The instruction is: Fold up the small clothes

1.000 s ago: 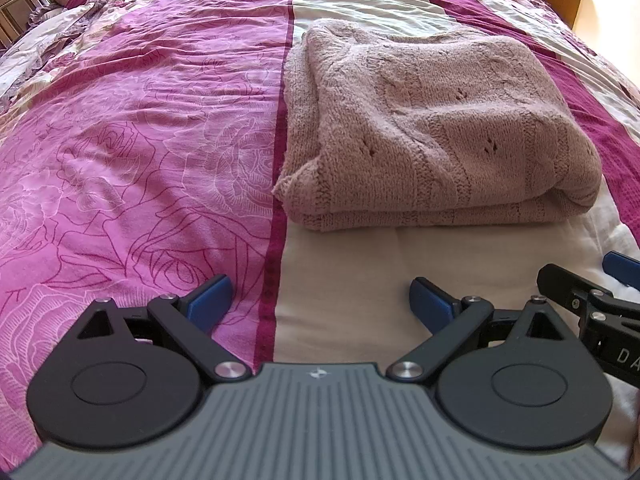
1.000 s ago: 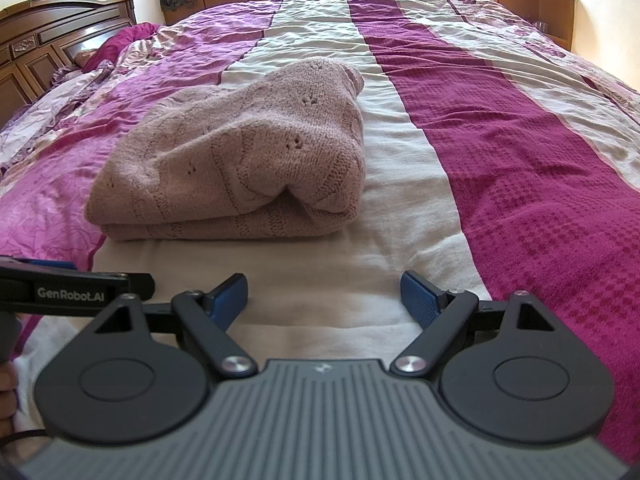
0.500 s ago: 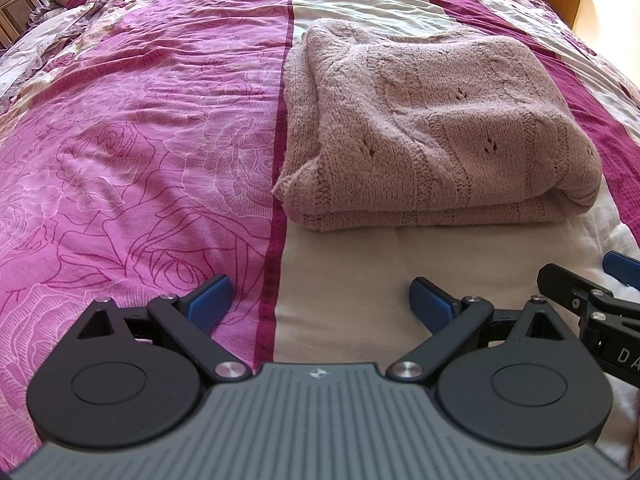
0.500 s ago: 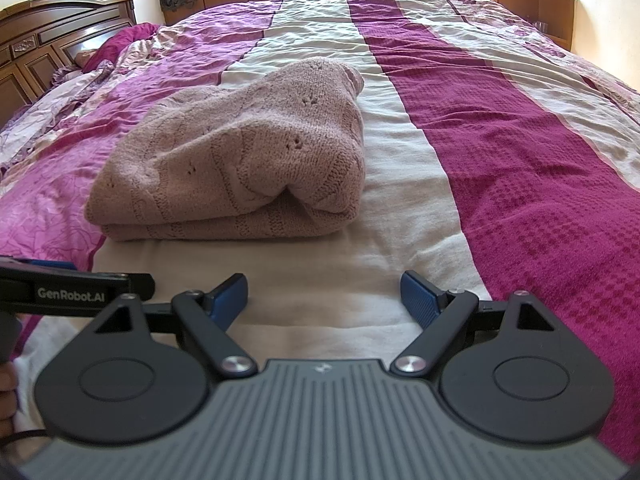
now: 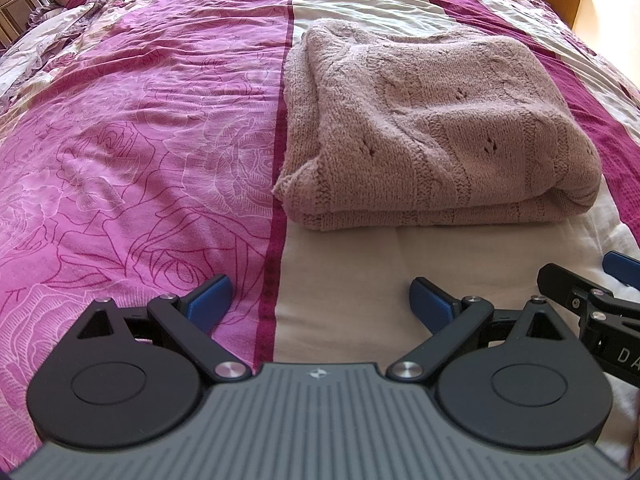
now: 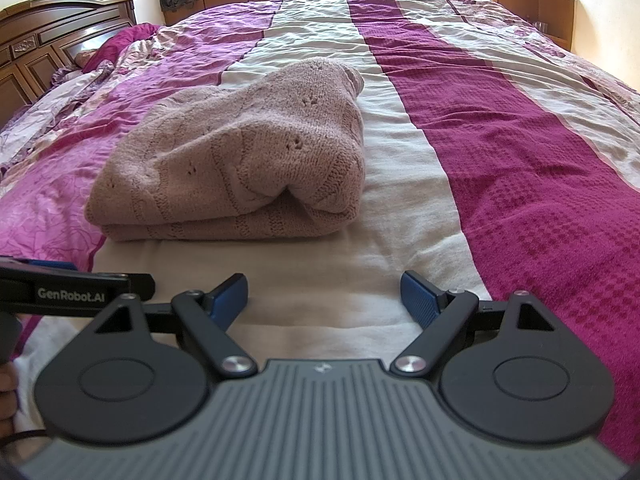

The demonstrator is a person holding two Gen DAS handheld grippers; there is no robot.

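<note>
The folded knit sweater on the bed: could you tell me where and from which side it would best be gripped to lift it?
Probably the stacked near edge of the knit sweater, approached low from the front. There the folded layers lie flush on the cream stripe of the bedspread, so open jaws could close over all of them. Both the left gripper and right gripper are open and facing it.

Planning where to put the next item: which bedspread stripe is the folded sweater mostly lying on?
The cream stripe, between the rose-print pink and the dark magenta; the sweater only overlaps the pink's edge.
</note>
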